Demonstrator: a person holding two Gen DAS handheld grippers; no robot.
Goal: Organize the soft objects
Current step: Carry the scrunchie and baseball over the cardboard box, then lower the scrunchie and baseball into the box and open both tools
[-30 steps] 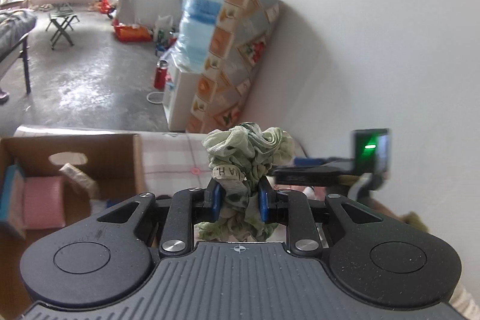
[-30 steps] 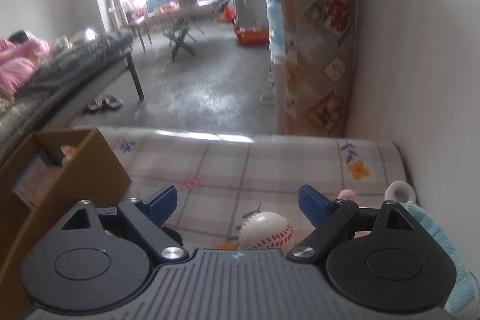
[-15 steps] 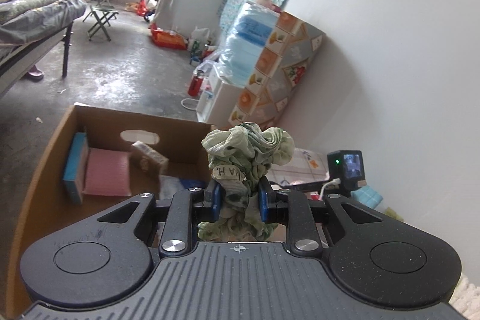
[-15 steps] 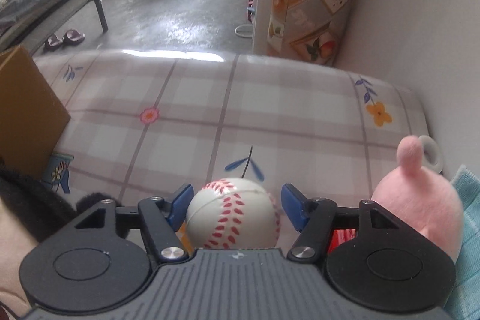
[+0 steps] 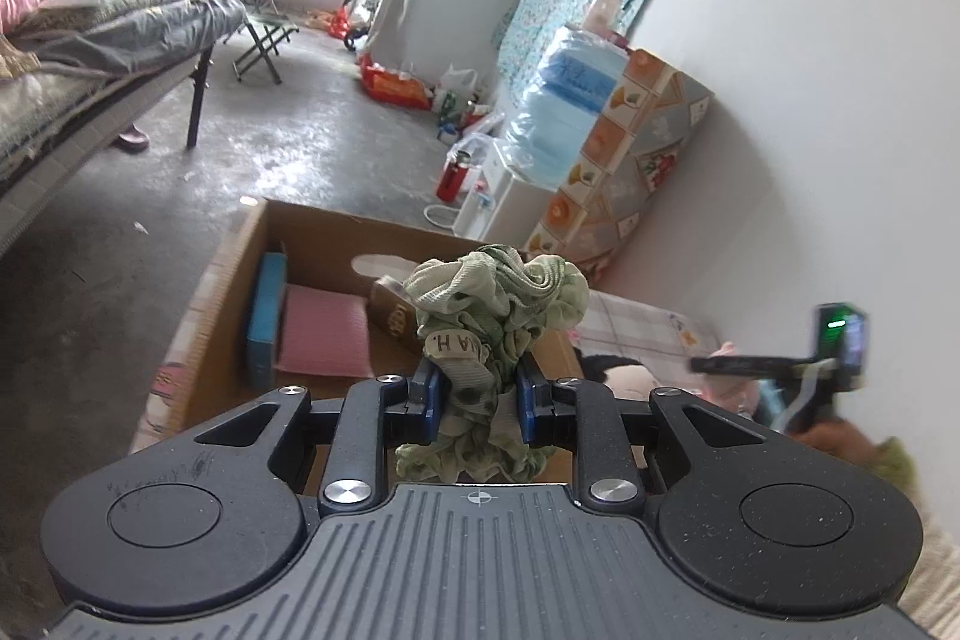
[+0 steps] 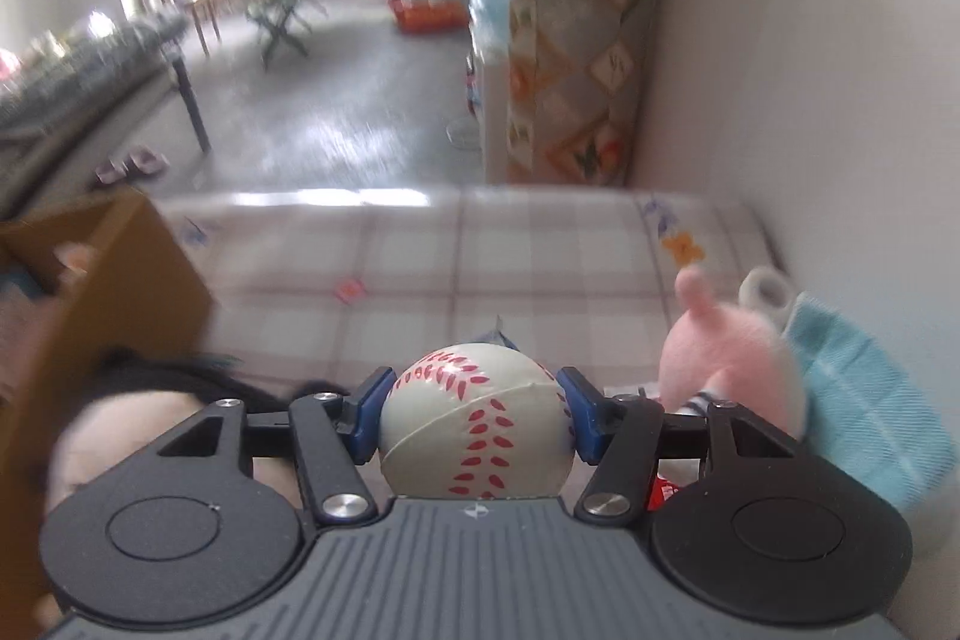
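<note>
My left gripper (image 5: pixel 477 394) is shut on a ruffled green scrunchie (image 5: pixel 498 298) with a small lettered label. It hangs over the near right corner of an open cardboard box (image 5: pixel 222 304). The box holds a pink pad (image 5: pixel 321 331), a blue block (image 5: pixel 264 322) and a small brown packet. In the right wrist view my right gripper (image 6: pixel 474 406) is shut on a white baseball (image 6: pixel 474 418) with red stitching, its blue pads pressing both sides. The ball is held over the checked tablecloth (image 6: pixel 480 256). The picture is blurred by motion.
A pink plush toy (image 6: pixel 732 358) and a teal cloth (image 6: pixel 864 400) lie at the right by the white wall. A dark-haired plush (image 6: pixel 162 388) sits low at the left beside the cardboard box (image 6: pixel 108 292). Beyond the table are a water bottle, a patterned panel and a bed.
My left gripper has swung left from the wall side to over the box, scrunchie still held. My right gripper's jaws came in from wide onto the baseball.
</note>
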